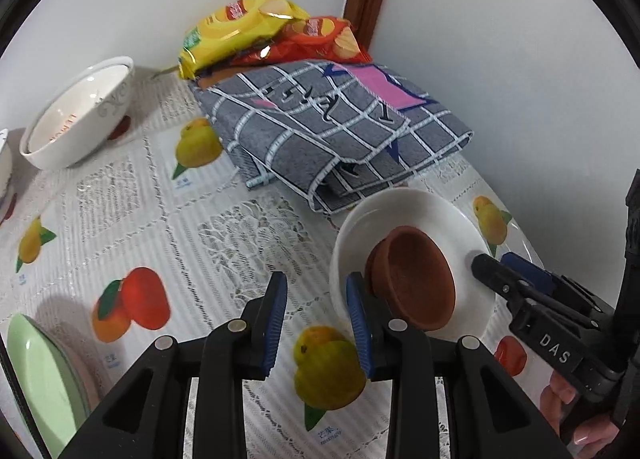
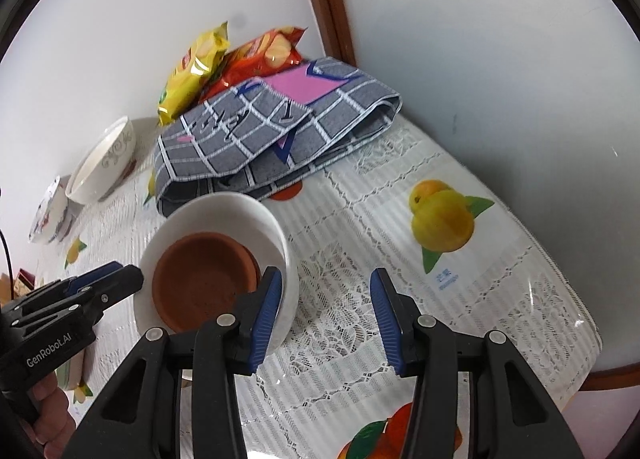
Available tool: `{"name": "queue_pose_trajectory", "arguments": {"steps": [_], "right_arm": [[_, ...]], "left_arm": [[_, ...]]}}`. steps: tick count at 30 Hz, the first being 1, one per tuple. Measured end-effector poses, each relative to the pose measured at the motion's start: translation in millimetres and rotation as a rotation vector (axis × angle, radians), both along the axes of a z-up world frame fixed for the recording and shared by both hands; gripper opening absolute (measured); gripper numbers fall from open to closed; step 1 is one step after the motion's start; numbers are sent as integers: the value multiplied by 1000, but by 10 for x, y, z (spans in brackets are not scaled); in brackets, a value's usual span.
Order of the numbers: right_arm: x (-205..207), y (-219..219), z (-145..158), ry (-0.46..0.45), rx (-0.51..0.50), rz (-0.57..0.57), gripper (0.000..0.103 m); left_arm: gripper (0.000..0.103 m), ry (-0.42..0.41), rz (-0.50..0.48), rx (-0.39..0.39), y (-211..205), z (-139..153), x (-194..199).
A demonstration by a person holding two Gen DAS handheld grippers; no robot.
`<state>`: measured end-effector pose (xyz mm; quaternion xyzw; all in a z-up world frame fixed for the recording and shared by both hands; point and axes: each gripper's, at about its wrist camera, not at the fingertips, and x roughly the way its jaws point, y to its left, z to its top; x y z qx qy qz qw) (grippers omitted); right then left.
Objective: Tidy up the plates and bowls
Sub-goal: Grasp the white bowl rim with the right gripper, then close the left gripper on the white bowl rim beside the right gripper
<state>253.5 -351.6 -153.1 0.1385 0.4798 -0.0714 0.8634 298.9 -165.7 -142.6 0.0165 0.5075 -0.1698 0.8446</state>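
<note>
The brown clay bowl sits inside the white plate on the bench, just in front of the folded grey checked cloth. Left gripper and right gripper flank the plate, both released, grasping nothing.

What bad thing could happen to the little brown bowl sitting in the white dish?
The brown bowl sits loose inside the white dish. The left gripper and right gripper are both open beside the dish, so a bump could tip it and send the bowl sliding out. The folded checked cloth lies right behind the dish, so pushing the dish that way might snag it.
</note>
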Motion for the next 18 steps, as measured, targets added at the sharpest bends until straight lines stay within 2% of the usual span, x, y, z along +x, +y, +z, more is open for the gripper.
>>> {"name": "queue_pose_trajectory", "arguments": {"steps": [9, 15, 18], "right_arm": [[101, 45, -132, 33, 8, 17, 42], [193, 79, -244, 73, -3, 21, 42], [187, 38, -269, 65, 14, -11, 42]], "left_arm": [[29, 28, -41, 66, -149, -139, 103], [28, 44, -56, 84, -218, -204, 149], [29, 47, -54, 80, -210, -221, 155]]}}
